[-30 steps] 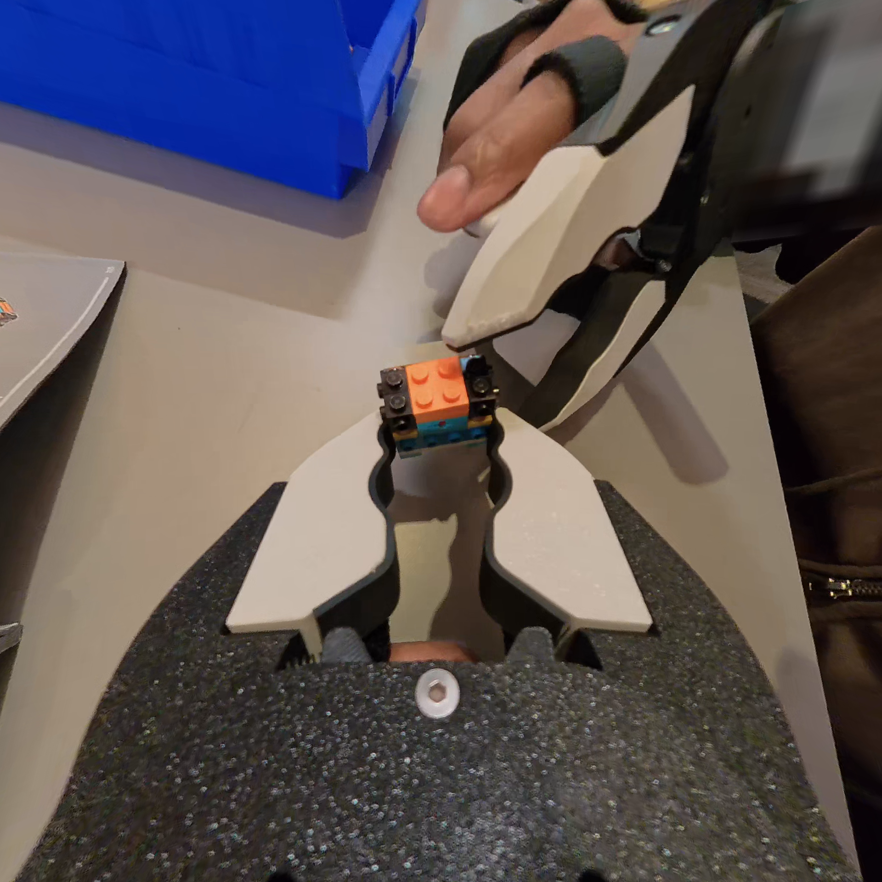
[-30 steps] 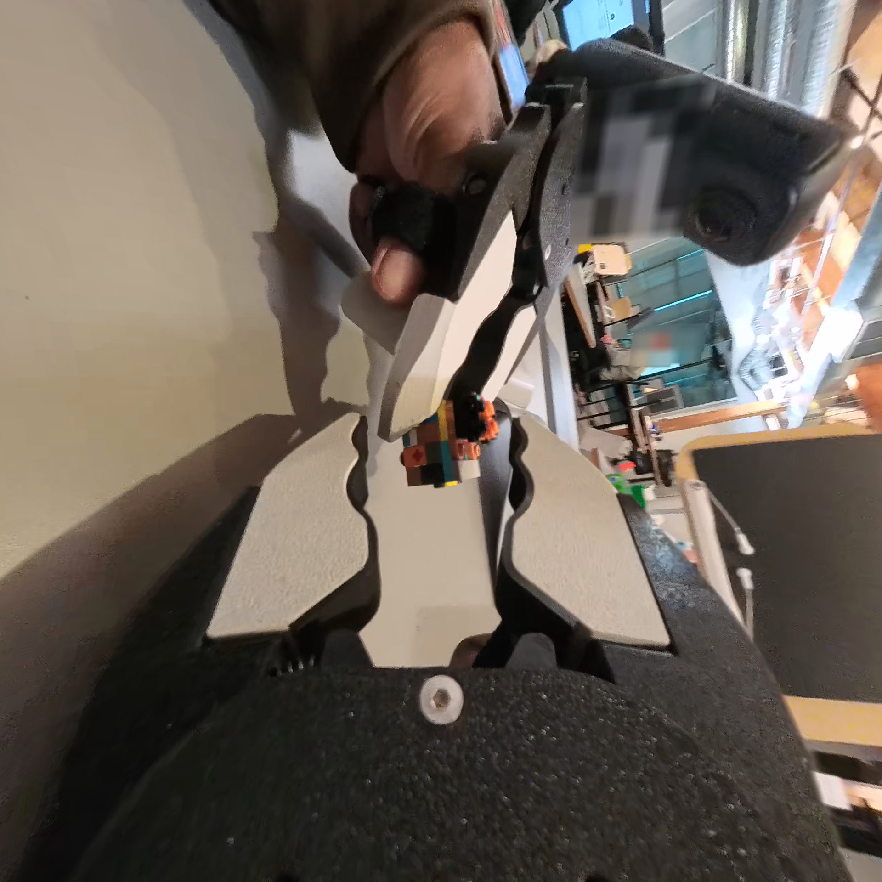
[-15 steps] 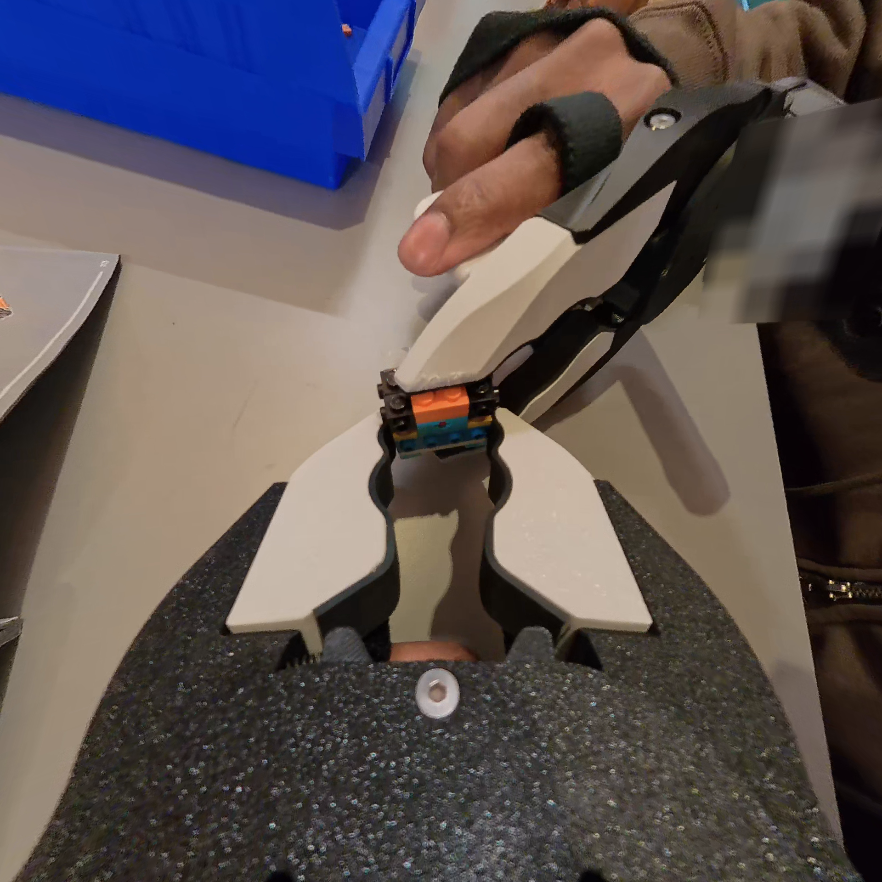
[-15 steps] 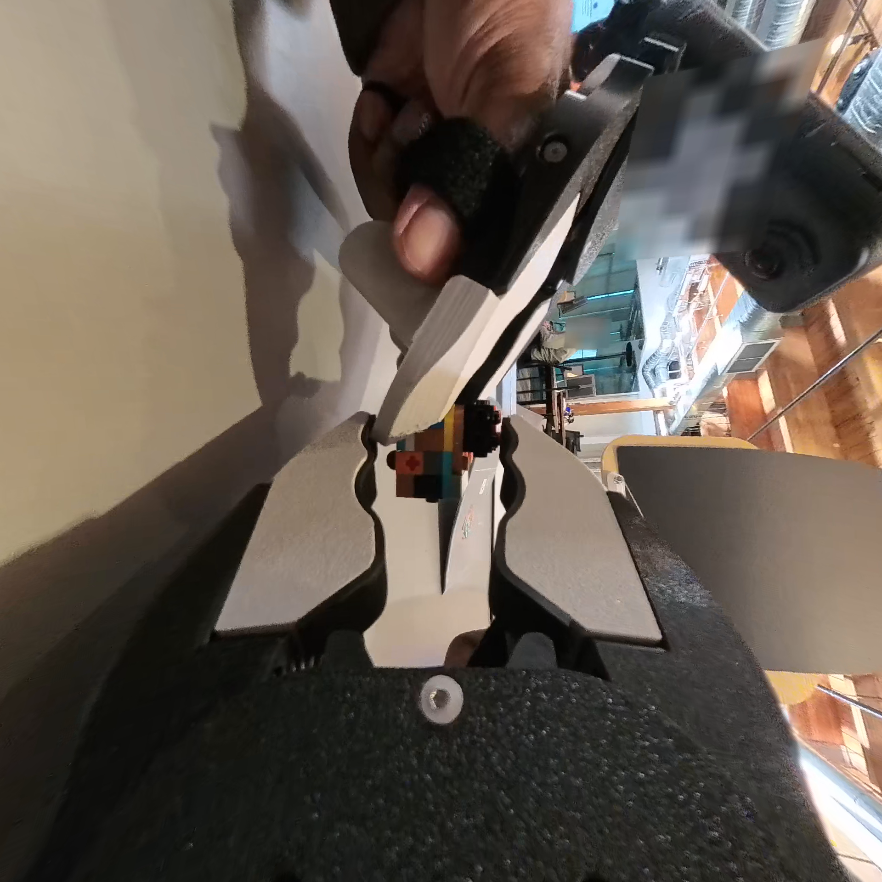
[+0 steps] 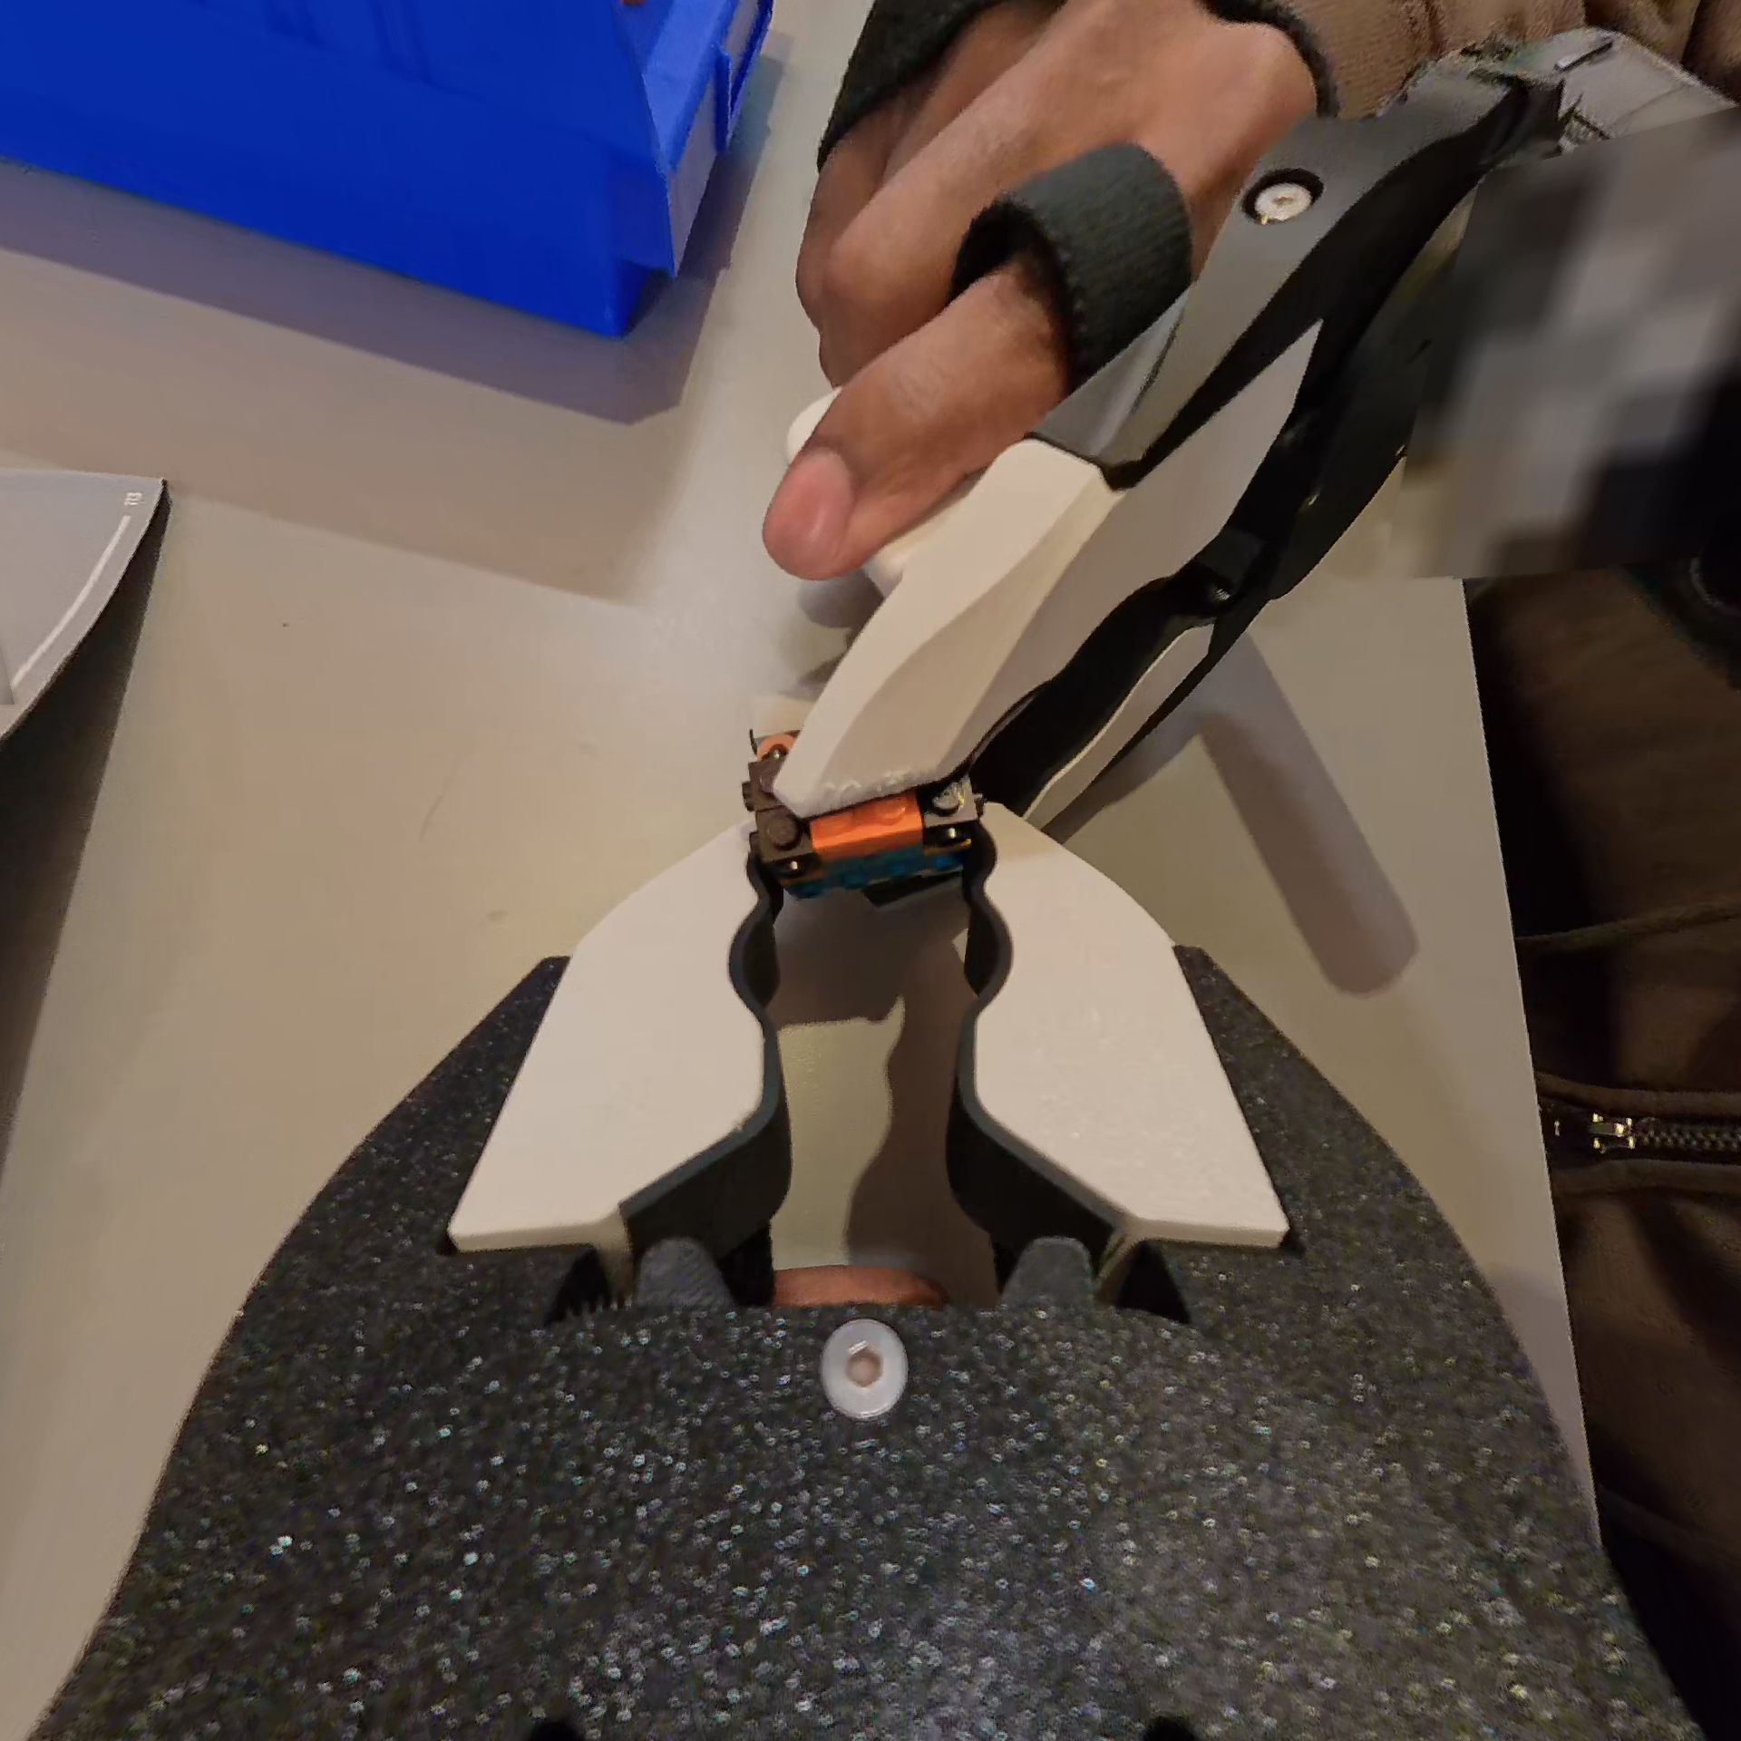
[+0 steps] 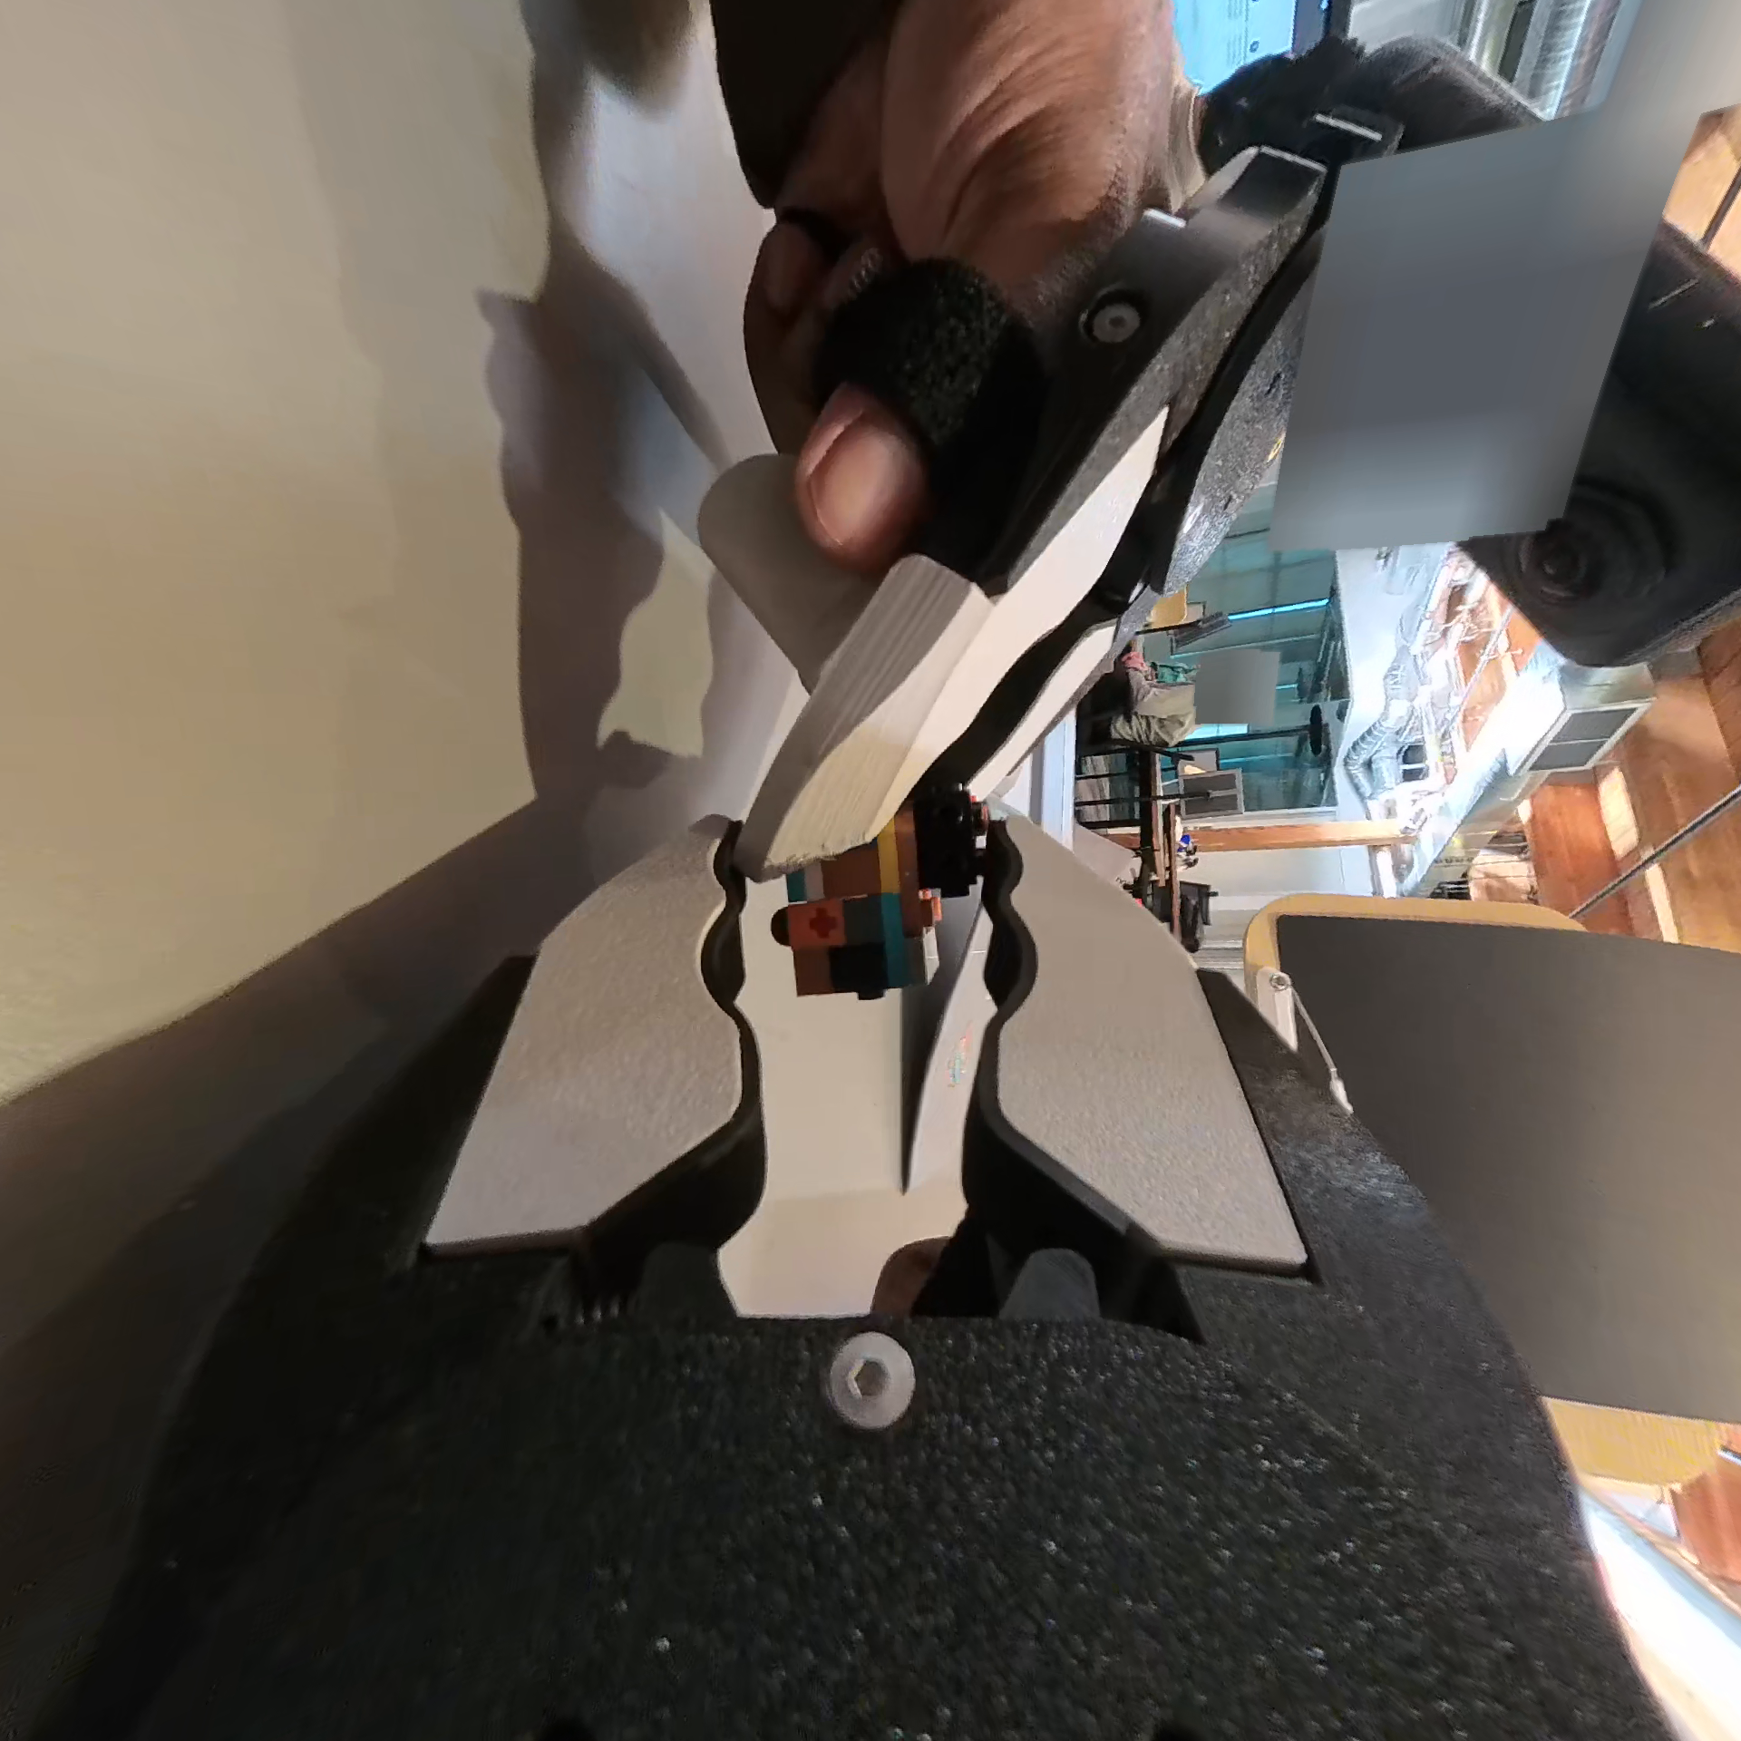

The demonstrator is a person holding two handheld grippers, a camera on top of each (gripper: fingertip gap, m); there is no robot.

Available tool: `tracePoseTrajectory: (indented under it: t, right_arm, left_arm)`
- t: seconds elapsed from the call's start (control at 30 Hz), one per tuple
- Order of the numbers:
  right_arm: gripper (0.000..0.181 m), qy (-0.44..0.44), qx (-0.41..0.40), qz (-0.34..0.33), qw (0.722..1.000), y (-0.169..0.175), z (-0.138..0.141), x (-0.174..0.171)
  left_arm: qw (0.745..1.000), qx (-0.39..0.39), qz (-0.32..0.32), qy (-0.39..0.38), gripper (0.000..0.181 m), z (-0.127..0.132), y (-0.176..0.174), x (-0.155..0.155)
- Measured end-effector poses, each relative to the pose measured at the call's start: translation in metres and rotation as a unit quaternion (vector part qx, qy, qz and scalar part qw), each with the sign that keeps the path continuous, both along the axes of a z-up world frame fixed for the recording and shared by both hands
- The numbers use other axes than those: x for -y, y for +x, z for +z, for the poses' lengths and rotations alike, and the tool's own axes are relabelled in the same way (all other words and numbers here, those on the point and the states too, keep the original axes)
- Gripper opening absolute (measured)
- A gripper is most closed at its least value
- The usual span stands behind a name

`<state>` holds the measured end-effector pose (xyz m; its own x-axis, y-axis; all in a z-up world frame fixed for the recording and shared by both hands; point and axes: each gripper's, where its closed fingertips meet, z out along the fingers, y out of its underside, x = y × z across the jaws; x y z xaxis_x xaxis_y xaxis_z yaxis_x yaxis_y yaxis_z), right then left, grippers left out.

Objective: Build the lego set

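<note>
the left gripper (image 5: 867,848) pointed toward 12 o'clock over the table (image 5: 358,801), its tongs narrowed onto the lego build (image 5: 862,838), pinned at the fingertips by its black side pieces. the right gripper (image 5: 871,787) slanted down from 2 o'clock, a person's hand (image 5: 989,311) on it with one finger through a black strap, and its upper fingertip pressed flat on the build's orange top; how far its tongs stood apart could not be told there. the right wrist view was rolled sideways: the tongs of the right gripper (image 6: 862,871) stood apart around the lego build (image 6: 862,928), whether touching it was unclear. only that view showed the build's teal, brown and yellow underside. only the left wrist view showed the blue bin (image 5: 377,141) at 11 o'clock and a grey booklet (image 5: 66,584) at 9 o'clock.
</note>
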<state>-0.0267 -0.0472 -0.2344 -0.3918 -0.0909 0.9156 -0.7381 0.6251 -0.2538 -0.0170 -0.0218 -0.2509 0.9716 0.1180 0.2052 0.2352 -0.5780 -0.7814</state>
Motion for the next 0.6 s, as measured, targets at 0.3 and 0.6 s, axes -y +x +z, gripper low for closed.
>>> tracePoseTrajectory:
  t: [0.3, 0.6]
  right_arm:
    - [0.049, -0.022, -0.033, -0.007, 0.999, -0.004, 0.002, 0.0]
    - [0.058, -0.075, 0.012, -0.012, 0.997, -0.009, 0.017, -0.011]
  left_arm:
    - [1.0, 0.002, 0.01, 0.008, 0.037, 0.001, -0.003, 0.001]
    - [0.997, 0.039, 0.013, 0.06, 0.037, 0.013, -0.01, 0.006]
